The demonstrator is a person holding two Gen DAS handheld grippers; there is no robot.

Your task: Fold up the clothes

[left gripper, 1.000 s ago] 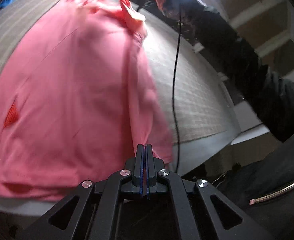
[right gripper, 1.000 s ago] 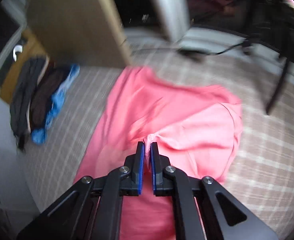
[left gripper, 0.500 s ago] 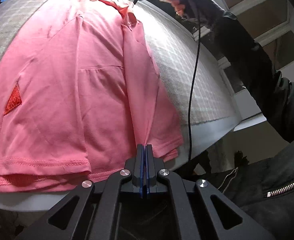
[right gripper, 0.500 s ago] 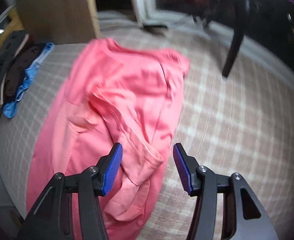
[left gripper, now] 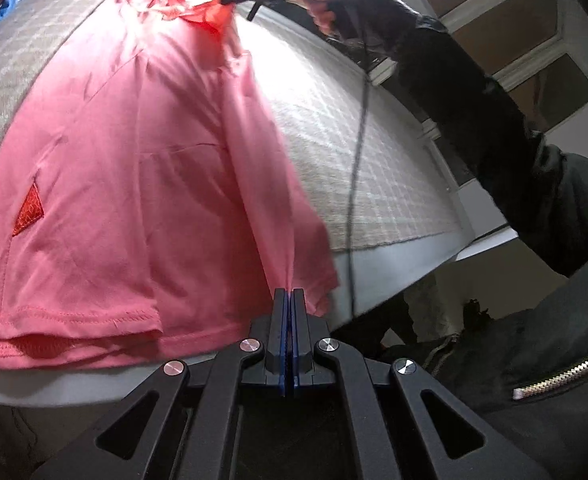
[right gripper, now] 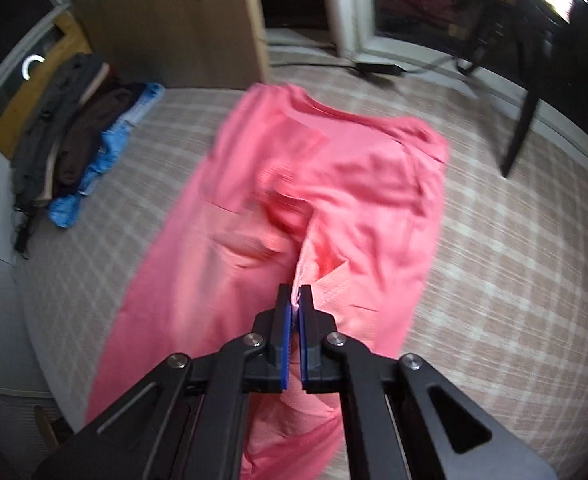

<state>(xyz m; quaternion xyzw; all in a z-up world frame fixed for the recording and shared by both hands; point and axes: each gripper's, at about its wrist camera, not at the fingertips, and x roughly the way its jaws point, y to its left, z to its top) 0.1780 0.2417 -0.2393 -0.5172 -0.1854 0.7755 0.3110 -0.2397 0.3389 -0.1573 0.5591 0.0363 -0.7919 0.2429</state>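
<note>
Checked bedding (right gripper: 514,280) covers the bed under my pink T-shirt (left gripper: 133,168), which lies lengthwise from the near edge up toward the far side, hem at the near edge and overhanging it. My left claw (left gripper: 288,292) is clenched on a pinch of fabric at the hem's right corner. My right claw (right gripper: 295,292) is clamped on a fold near the shirt's upper end. Bare bedding stretches wide to the right; a pile of dark and blue clothes (right gripper: 73,152) lies well off left.
</note>
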